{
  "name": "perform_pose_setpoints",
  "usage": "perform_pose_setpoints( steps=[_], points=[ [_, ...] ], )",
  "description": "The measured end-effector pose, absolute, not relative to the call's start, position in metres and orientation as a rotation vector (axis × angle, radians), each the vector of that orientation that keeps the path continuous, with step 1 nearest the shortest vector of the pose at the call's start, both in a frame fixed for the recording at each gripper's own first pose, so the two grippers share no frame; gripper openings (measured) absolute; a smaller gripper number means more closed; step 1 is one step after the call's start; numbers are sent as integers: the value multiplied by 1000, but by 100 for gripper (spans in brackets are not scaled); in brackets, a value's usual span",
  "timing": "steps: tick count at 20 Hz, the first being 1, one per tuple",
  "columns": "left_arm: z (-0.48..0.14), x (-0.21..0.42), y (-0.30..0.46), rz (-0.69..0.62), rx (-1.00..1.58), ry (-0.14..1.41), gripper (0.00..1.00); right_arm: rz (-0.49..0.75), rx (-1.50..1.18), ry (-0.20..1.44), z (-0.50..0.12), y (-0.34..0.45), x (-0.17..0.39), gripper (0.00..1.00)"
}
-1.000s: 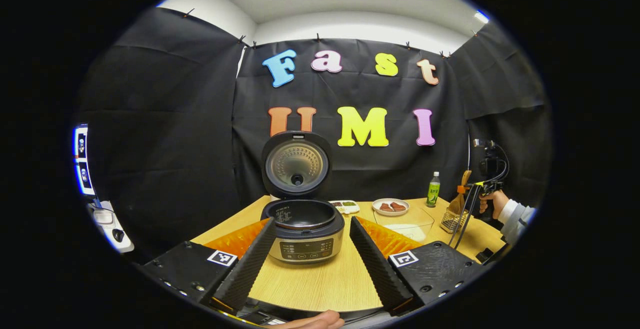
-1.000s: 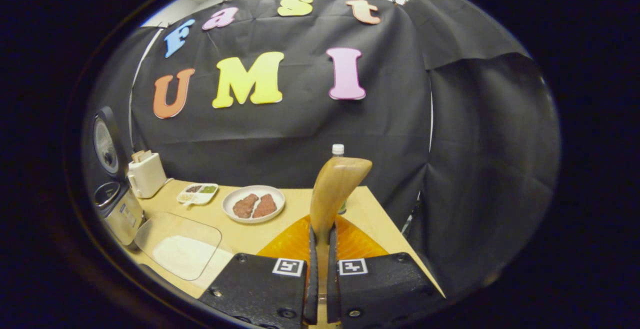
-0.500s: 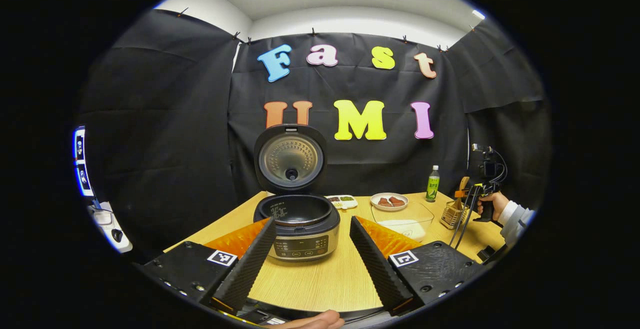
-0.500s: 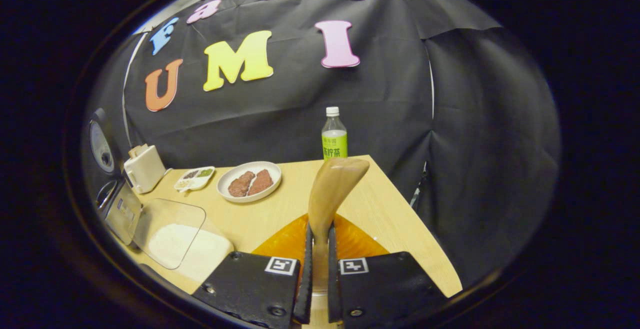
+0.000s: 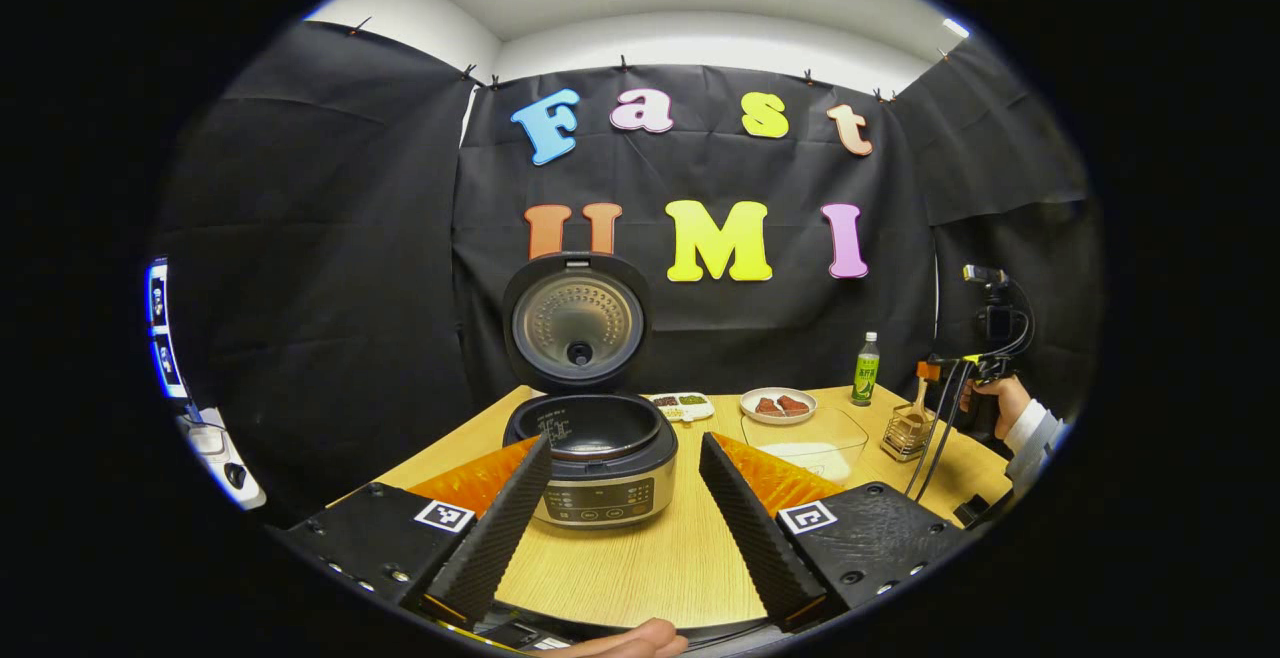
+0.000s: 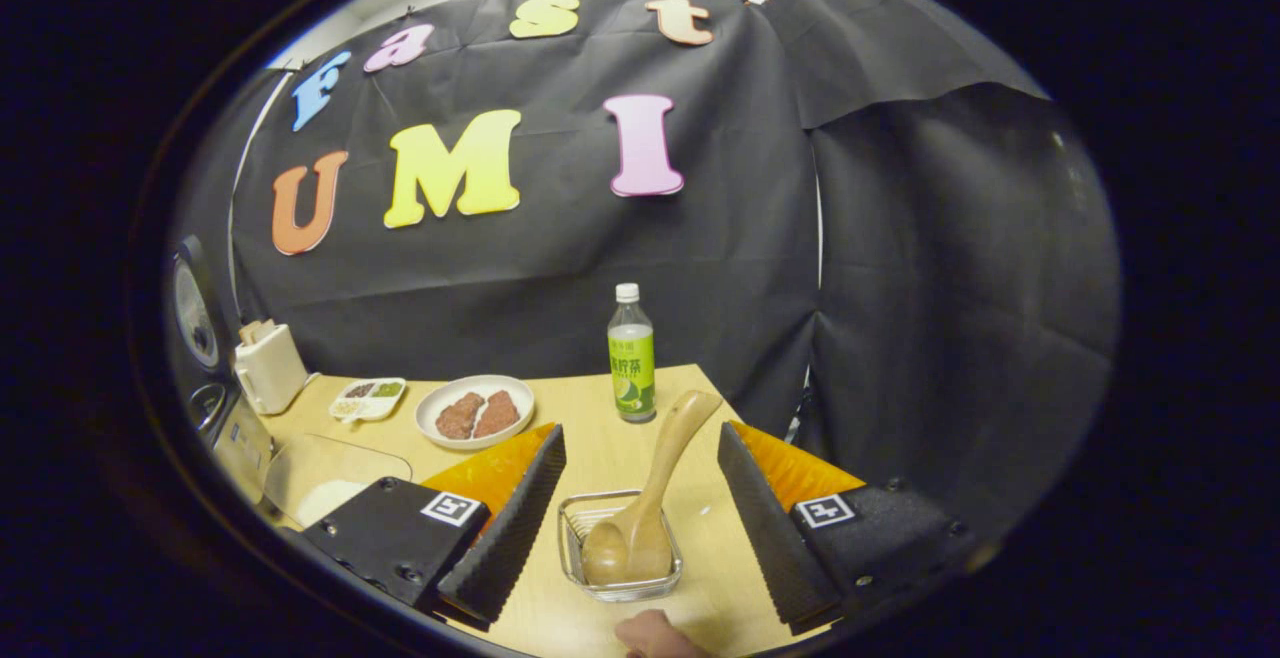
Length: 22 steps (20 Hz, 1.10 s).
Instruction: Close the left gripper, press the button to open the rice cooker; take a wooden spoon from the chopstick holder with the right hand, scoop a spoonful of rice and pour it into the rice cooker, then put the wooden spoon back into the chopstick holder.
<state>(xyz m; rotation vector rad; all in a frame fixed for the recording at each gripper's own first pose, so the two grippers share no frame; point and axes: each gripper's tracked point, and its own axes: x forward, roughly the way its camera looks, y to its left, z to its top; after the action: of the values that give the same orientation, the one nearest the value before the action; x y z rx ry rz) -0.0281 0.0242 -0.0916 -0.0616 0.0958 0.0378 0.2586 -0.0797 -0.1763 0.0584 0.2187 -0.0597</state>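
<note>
While the right gripper (image 6: pixel 640 528) stands wide open, the light brown wooden spoon (image 6: pixel 650 498) leans between its fingers in the small wire chopstick holder (image 6: pixel 620 548); it looks light, stiff and smooth, best taken at the upper handle

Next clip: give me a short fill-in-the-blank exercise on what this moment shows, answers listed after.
1. The rice cooker has its lid ____.
2. The wooden spoon stands in the ____, with the right tool open around it.
3. On the white plate lie ____ brown pieces of food.
4. The green-labelled bottle stands ____ on the table.

Missing words: open; chopstick holder; two; upright
</note>
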Motion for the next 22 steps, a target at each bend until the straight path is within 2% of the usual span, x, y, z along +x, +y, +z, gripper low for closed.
perform_pose_setpoints(
  steps=[11,16,22],
  points=[
    [-35,32,36,13,-16,63,94,-54,121,85,-85,-59,141,98],
    [-11,75,54,55,-4,60,94,-68,118,57,-74,-58,94,98],
    [12,120,72,63,-38,53,94,25,112,45,-82,-41,59,96]
  ],
)
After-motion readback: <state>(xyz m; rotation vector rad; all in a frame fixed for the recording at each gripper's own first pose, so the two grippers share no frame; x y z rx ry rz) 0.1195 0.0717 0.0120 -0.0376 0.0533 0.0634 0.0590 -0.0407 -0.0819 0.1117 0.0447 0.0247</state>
